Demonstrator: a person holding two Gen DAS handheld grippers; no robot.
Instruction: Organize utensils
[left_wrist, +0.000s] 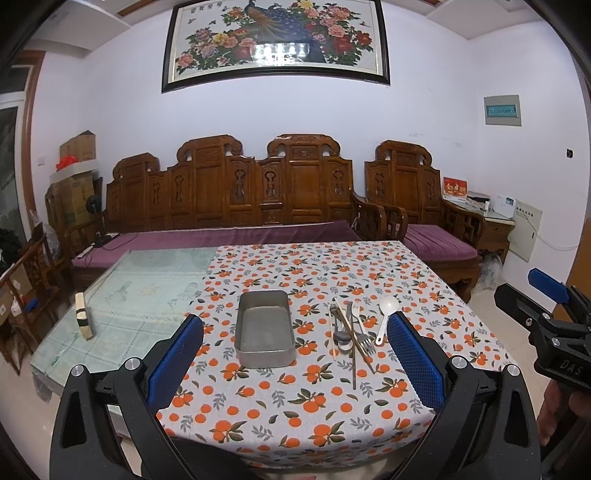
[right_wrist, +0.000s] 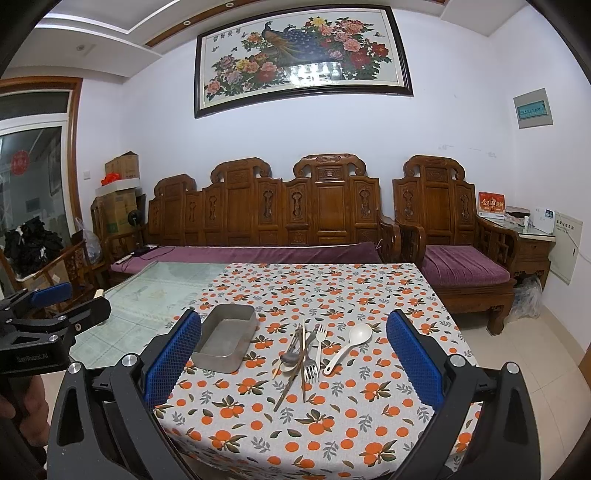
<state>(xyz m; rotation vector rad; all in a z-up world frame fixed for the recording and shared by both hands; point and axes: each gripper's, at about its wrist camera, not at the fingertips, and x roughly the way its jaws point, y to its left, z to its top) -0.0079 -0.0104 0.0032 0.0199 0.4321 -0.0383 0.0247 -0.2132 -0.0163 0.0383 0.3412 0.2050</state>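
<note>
The utensil pile (right_wrist: 301, 356) is a tangle: forks, chopsticks and dark spoons overlap, so single pieces are hard to tell apart. A white spoon (right_wrist: 349, 347) lies apart, just right of the pile. The empty metal tray (right_wrist: 225, 345) sits left of the pile on the orange-print tablecloth (right_wrist: 332, 424). The left gripper (left_wrist: 295, 363) and right gripper (right_wrist: 293, 363) both hover above the near table edge, jaws spread wide, holding nothing. Open cloth lies between the grippers and the utensils.
</note>
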